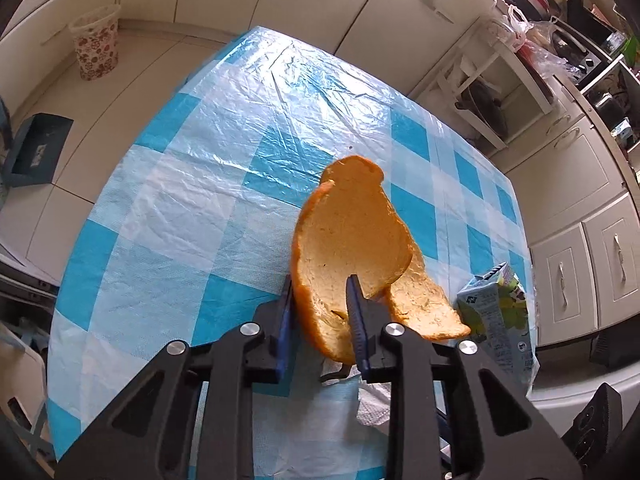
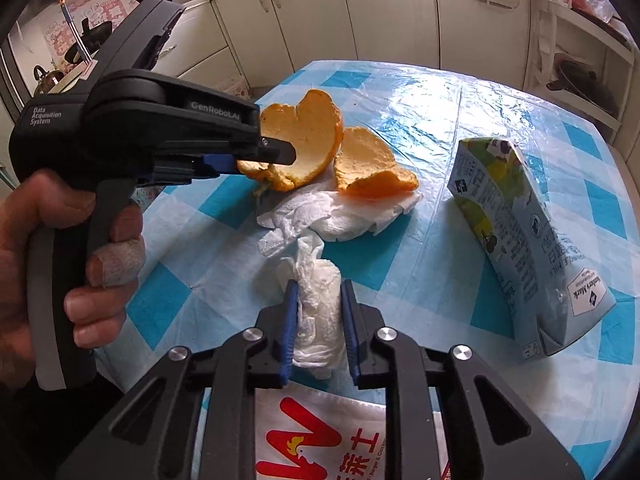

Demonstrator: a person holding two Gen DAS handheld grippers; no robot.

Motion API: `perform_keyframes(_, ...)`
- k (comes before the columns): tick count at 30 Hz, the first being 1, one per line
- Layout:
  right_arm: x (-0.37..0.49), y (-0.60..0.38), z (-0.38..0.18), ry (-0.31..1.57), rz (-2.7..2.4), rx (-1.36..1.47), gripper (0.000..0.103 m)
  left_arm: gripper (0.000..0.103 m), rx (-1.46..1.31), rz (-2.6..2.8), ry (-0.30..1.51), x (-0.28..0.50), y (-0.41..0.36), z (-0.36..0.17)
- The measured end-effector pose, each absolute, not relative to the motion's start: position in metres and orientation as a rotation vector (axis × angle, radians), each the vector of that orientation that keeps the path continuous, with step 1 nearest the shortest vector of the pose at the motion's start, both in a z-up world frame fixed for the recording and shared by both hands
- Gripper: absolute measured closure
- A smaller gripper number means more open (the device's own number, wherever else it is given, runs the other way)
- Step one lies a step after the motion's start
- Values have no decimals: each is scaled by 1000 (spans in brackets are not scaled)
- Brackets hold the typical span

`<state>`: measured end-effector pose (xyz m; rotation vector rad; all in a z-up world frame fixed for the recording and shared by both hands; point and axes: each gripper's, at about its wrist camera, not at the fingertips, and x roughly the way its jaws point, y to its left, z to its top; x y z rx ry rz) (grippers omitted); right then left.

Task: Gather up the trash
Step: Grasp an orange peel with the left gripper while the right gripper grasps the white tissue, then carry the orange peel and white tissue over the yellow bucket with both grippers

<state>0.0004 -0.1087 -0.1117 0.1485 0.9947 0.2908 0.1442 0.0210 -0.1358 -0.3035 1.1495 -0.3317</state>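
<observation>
**Peel and tissue gripped at once**

A curved, pithy orange peel (image 1: 352,248) is pinched by the left gripper (image 1: 320,304), jaws nearly closed. A crumpled white tissue (image 2: 318,312) is squeezed by the right gripper (image 2: 319,312) on the glossy checked tablecloth (image 2: 440,128). A creased milk carton (image 2: 520,248) is seen beside them.

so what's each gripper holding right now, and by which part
Left gripper pinches the orange peel by its lower edge. Right gripper grips the tissue by its twisted near end.
</observation>
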Motion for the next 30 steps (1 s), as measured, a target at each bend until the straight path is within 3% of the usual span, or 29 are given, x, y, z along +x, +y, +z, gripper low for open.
perform_keyframes(6,-14,-132,-95,960,267,219,81,84,-270,-319,1053,131,30,-108)
perform_keyframes(10,-25,-151,-88,941,239,270,81,83,-286,-319,1080,130,36,-111)
perform_keyframes(14,-35,-162,-83,928,222,300,81,48,-294,-265,1098,130,40,-121)
perform_keyframes(20,-44,-171,-79,917,225,316,81,26,-303,-187,1080,131,43,-126)
perform_keyframes(27,-41,-178,-80,906,229,335,81,26,-304,-195,1071,140,38,-133)
perform_keyframes(30,-41,-180,-79,899,233,344,81,42,-294,-219,1071,145,31,-136)
